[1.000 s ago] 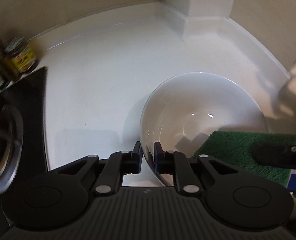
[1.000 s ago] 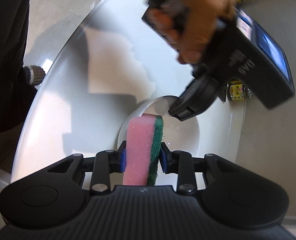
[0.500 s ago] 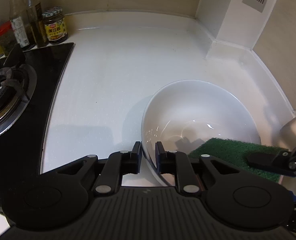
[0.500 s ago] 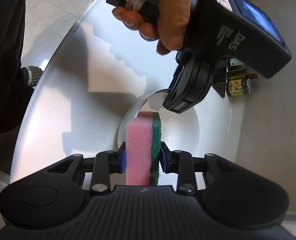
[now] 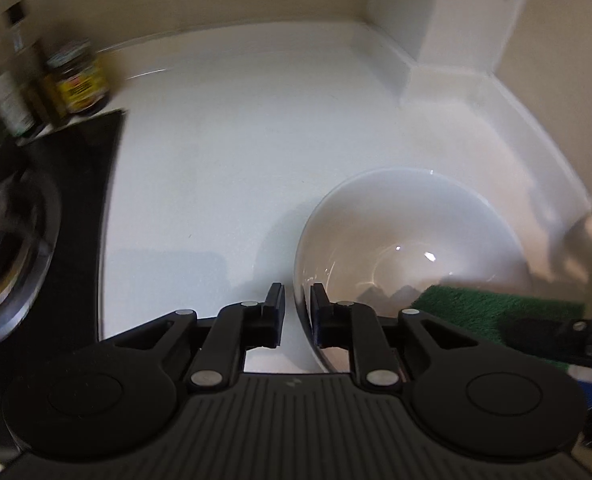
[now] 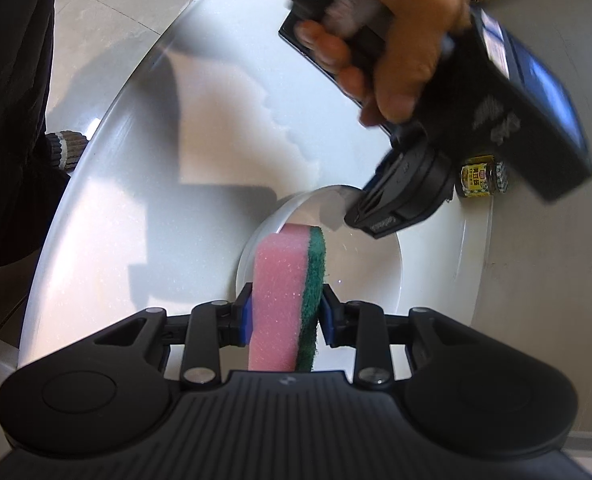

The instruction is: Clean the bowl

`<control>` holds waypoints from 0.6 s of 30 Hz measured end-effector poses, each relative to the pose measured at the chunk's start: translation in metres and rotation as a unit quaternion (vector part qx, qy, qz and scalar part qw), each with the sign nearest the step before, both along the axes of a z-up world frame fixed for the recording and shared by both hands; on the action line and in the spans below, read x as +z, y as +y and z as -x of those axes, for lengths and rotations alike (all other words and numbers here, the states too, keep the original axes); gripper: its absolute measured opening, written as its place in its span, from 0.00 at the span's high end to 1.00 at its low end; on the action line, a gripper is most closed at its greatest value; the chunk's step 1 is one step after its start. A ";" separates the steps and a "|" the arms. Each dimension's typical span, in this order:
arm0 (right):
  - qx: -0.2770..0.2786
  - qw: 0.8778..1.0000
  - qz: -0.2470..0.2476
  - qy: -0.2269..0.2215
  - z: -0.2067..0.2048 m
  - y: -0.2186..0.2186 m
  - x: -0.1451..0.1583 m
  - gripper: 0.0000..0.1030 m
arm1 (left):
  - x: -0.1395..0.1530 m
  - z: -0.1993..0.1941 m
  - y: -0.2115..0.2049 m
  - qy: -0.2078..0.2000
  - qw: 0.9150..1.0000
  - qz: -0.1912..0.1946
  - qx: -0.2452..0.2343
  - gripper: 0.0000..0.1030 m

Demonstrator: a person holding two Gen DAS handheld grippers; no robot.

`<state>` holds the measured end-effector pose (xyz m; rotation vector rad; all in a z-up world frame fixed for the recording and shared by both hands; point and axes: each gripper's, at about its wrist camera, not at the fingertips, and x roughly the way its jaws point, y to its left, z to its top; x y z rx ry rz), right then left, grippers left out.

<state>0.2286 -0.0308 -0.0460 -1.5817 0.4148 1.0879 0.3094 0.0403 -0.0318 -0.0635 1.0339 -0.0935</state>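
I am holding two claws over a white kitchen counter [image 5: 223, 168], and the job is to clean the one white bowl [image 5: 408, 240] that sits on it. My left gripper [image 5: 297, 312] is pinched on the near rim of the bowl, one finger outside the wall and one inside, steadying it. My right gripper [image 6: 287, 314] is clamped on a single sponge [image 6: 285, 300], pink foam on one side and green scouring pad on the other, standing on edge between the fingers. In the right wrist view the sponge hangs just above the bowl's near side; I cannot tell whether its tip touches the inside yet. In the left wrist view the green face of the sponge shows at the bowl's right edge. I judge this to be the scrubbing step, at or near its start, since the inside of the bowl looks glossy and I see no suds. The next move, as I judge it, calls for pressing the sponge down into the bowl and sweeping around the wall while my left grip keeps the rim from sliding. Counting: one bowl, one sponge, one gas burner [image 5: 11, 240] at far left, and a blurred cluster of jars and bottles [image 5: 55, 80] behind it, number uncertain.
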 end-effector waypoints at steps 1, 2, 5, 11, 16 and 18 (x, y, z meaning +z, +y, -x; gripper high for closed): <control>0.000 1.000 0.000 0.000 0.000 0.000 0.001 0.73 | -0.001 0.004 0.001 -0.002 1.000 0.005 0.007 0.80; 0.000 1.000 0.001 0.000 0.001 0.000 0.001 0.73 | -0.002 0.007 0.000 -0.005 1.000 0.007 0.018 0.80; 0.001 1.000 0.003 -0.002 0.002 0.000 0.000 0.73 | -0.005 0.006 -0.005 -0.003 1.000 -0.001 0.014 0.82; 0.007 1.000 0.005 -0.002 0.005 0.000 -0.001 0.73 | -0.004 -0.018 -0.011 0.020 0.997 -0.044 -0.064 0.86; 0.005 1.000 0.006 -0.008 0.005 -0.001 0.001 0.73 | -0.003 -0.036 -0.015 0.031 0.993 -0.064 -0.090 0.87; 0.004 1.000 0.005 -0.008 0.005 -0.001 0.001 0.73 | -0.003 -0.037 -0.016 0.031 0.993 -0.068 -0.093 0.87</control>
